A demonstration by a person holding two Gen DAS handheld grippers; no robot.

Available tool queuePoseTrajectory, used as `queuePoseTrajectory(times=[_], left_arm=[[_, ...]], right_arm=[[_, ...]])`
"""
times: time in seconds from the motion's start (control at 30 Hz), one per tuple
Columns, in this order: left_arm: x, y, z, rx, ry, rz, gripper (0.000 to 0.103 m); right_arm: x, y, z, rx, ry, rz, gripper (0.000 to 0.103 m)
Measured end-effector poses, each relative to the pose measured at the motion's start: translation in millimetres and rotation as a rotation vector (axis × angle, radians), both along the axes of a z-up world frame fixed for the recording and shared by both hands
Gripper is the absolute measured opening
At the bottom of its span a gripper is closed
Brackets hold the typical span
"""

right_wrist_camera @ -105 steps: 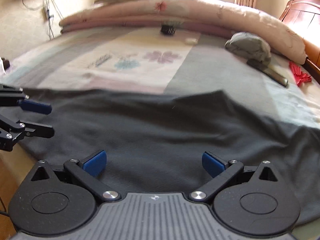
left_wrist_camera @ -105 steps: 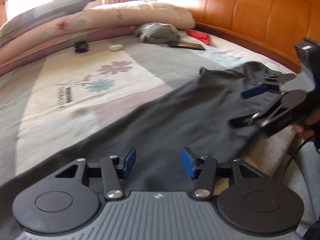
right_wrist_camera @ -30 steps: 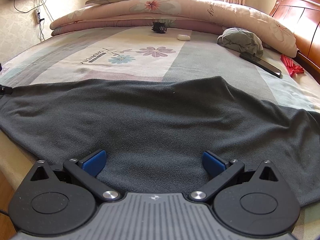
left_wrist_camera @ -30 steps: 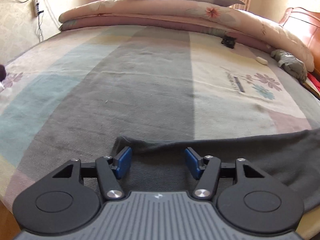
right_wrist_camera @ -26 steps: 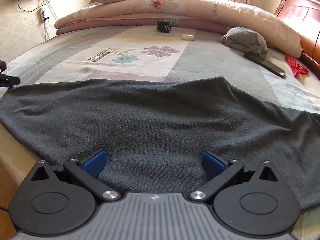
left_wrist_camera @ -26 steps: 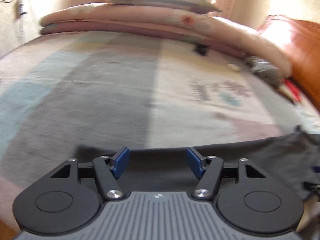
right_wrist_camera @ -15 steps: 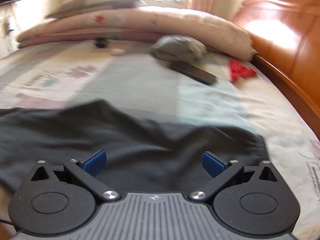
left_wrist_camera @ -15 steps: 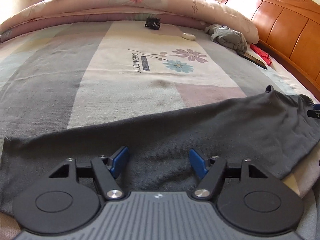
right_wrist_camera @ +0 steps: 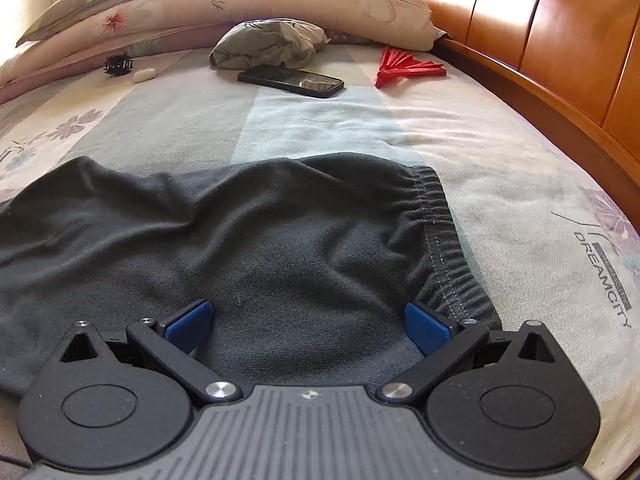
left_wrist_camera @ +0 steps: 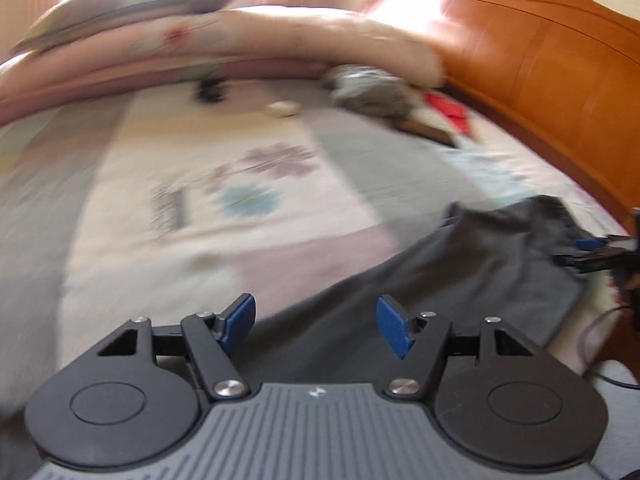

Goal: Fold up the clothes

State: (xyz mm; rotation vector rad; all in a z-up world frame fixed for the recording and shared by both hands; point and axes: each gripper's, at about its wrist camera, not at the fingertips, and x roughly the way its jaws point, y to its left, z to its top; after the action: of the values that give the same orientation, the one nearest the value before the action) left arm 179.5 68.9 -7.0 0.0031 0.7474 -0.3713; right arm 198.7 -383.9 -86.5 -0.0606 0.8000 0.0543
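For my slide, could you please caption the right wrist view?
Open right hand-held gripper over dark grey trousers near their elastic waistband.

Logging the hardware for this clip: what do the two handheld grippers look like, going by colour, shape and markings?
Both match. The left gripper and right gripper each have a grey ribbed body with a small white emblem, flanked by two round black discs. Black linkage arms with silver pivot screws carry the fingers, which end in flat blue pads. A thin dark cable trails near the right gripper in the left wrist view.

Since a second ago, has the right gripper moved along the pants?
Yes. The right gripper went from mid-garment toward the headboard; the dark pants' elastic waistband now lies beside its right finger.
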Motion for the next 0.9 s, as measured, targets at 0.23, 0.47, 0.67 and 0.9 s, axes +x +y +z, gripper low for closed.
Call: queuePoseTrajectory(times=[0.23,0.47,0.67,0.9], left_arm=[[66.9,-129.4,-7.8,-0.096,0.052,-0.388,0.068],[111.0,-201.7,-58.1,-0.105,0.159,-0.467,0.068],[109.9,-182.5,-66.0,0.024,0.094,-0.377,0.055],[108.4,-206.5,-26.6,-0.02,0.063,-0.521,0.068]], right_arm=[[1.2,-0.9,2.1,-0.001,0.017,0.0,0.103],[-2.4,-2.8,1.7,0.001,0.005,0.021,0.103],[-10.4,-6.5,0.1,-0.006,-0.024,0.087,0.103],[-14.1,12.4,16.3,-0.021,-0.005,0.119,0.103]])
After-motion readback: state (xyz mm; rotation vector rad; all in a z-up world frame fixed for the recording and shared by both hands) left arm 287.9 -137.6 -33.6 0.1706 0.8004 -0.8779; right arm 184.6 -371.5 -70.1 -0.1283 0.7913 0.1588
